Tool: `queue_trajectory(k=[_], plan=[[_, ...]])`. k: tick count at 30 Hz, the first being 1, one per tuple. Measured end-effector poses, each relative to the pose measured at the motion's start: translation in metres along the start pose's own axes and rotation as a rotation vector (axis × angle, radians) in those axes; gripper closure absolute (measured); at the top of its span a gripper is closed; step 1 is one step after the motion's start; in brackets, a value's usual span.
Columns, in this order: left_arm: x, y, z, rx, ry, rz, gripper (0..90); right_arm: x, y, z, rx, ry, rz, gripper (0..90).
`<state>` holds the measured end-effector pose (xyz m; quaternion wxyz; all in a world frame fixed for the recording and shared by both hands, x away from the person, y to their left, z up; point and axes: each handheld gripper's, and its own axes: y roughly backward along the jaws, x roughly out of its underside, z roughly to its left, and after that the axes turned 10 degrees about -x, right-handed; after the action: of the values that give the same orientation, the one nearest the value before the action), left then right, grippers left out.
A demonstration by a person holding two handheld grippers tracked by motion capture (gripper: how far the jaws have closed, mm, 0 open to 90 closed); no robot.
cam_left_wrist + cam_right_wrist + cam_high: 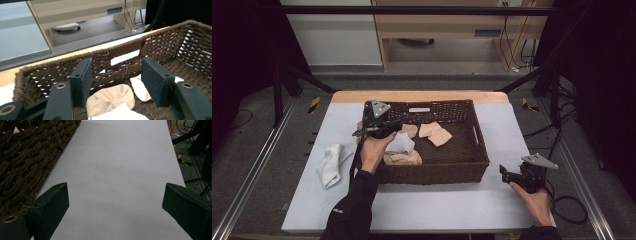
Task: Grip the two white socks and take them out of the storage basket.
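Observation:
A dark brown wicker basket stands in the middle of the table. Inside lie beige socks and a white sock. My left gripper hovers over the basket's left part, open, with nothing between its jaws. In the left gripper view a beige sock and the white sock lie below the open gripper, and another beige sock lies behind its right jaw. My right gripper rests low over the table, right of the basket, open and empty.
A white sock lies crumpled on the pale table cover left of the basket. The basket's woven wall is at the left of the right gripper view. Metal frame rails run along both table sides; cables lie on the floor at right.

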<state>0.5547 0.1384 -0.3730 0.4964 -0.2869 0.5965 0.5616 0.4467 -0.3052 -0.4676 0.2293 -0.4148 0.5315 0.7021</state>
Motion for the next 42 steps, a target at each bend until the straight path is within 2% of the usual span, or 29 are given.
queue_trajectory(k=[6,10,12,15,23,26,33,35,42], plan=[[0.015,-0.015,-0.001,-0.009,-0.019,0.068,42.5,0.000,0.000,0.000,-0.002,-0.003,0.001,7.2],[0.025,-0.022,0.000,-0.020,-0.007,0.126,41.9,0.000,0.000,0.000,-0.003,0.000,0.004,7.2],[0.030,-0.026,0.002,-0.012,-0.002,0.166,41.0,0.000,0.000,0.000,-0.003,-0.001,0.004,7.2],[0.035,-0.029,0.003,-0.016,-0.034,0.215,42.5,0.000,-0.001,0.000,-0.003,0.000,0.006,7.1],[0.046,-0.038,0.002,0.022,-0.055,0.337,40.3,0.000,-0.001,0.000,-0.005,0.001,0.009,7.1],[0.049,-0.041,0.002,0.040,-0.039,0.365,37.4,0.000,-0.001,0.000,-0.006,0.000,0.011,7.1],[0.055,-0.046,0.001,0.041,-0.046,0.444,34.3,0.000,-0.001,0.001,-0.009,0.004,0.018,7.0],[0.056,-0.046,0.000,0.042,-0.046,0.471,38.2,0.000,-0.001,0.001,-0.009,0.001,0.018,7.0],[0.056,-0.045,-0.001,0.065,-0.007,0.527,69.4,0.000,-0.001,0.000,-0.009,0.000,0.016,7.0]])
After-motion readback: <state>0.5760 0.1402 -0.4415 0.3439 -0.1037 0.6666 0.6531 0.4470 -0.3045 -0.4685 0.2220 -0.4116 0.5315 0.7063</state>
